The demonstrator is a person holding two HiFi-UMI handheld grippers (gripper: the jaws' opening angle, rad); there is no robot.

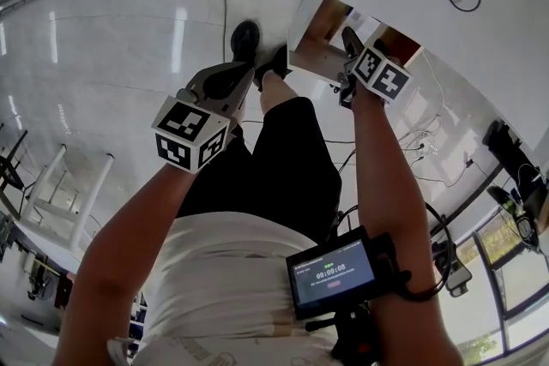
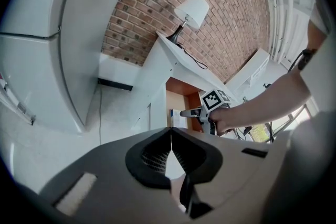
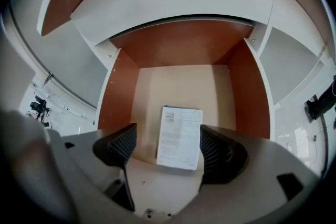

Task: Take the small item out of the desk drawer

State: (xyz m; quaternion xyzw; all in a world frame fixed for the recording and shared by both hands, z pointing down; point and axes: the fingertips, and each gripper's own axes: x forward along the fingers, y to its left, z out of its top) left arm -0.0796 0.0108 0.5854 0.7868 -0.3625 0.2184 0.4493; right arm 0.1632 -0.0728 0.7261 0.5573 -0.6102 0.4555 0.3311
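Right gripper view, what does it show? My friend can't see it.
An open claw points down into an open drawer with reddish-brown walls. A small white printed packet lies flat on the drawer's floor, framed between the claw's two pads, which are not gripping it.

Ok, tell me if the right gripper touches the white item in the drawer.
Cannot tell. Right gripper view: the open right gripper frames the white item; drawer floor shows beside one pad, the other overlaps its edge.

white shirt (image 1: 225, 270), black trousers (image 1: 283, 159)
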